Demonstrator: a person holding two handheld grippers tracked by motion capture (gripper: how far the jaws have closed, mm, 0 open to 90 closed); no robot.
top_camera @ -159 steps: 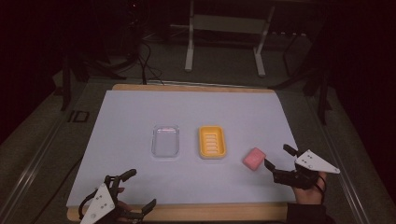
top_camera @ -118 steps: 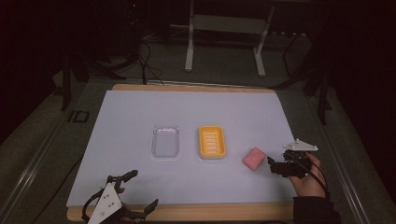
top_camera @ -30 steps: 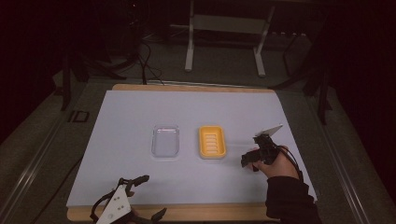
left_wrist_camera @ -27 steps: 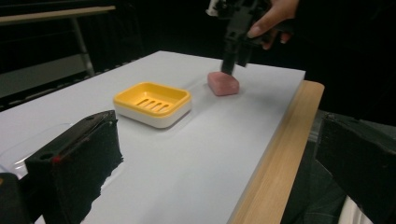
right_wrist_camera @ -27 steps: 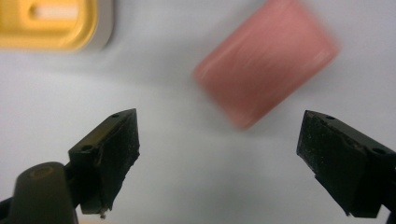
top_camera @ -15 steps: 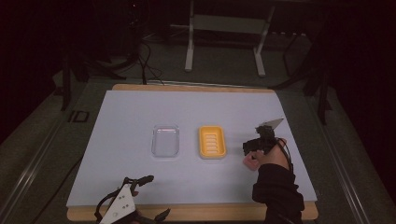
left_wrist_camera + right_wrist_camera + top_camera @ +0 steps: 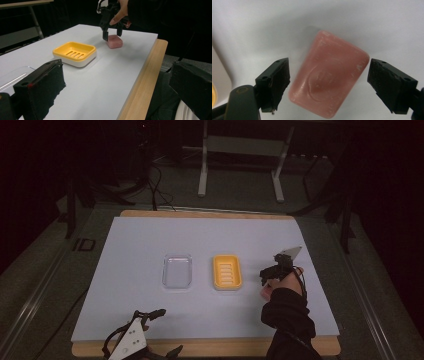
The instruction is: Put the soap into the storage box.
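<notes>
Gripping nothing yet, my right gripper (image 7: pixel 328 83) points down over the pink soap bar (image 7: pixel 329 83), its 2 black jaws spread wide with the bar lying between them, a gap showing on each side. From the high view this gripper (image 7: pixel 266 276) sits just right of the yellow soap dish (image 7: pixel 227 273), my right hand (image 7: pixel 282 282) wrapped around it in a dark sleeve.

Under everything lies the big white table (image 7: pixel 150 240), with a wooden edge along the near side. On it, near the middle, the clear shallow tray (image 7: pixel 177 271) rests just left of the yellow dish, the 2 apart. The dish has slots in its floor and a pale base, seen from my left gripper view (image 7: pixel 74 53).

My left gripper (image 7: pixel 150 332) hovers at the table's near edge, well apart from the rest, its 2 jaws held wide. From its camera the soap (image 7: pixel 114 41) lies flat on the table beyond the dish, with the right gripper's jaws either side of it.
</notes>
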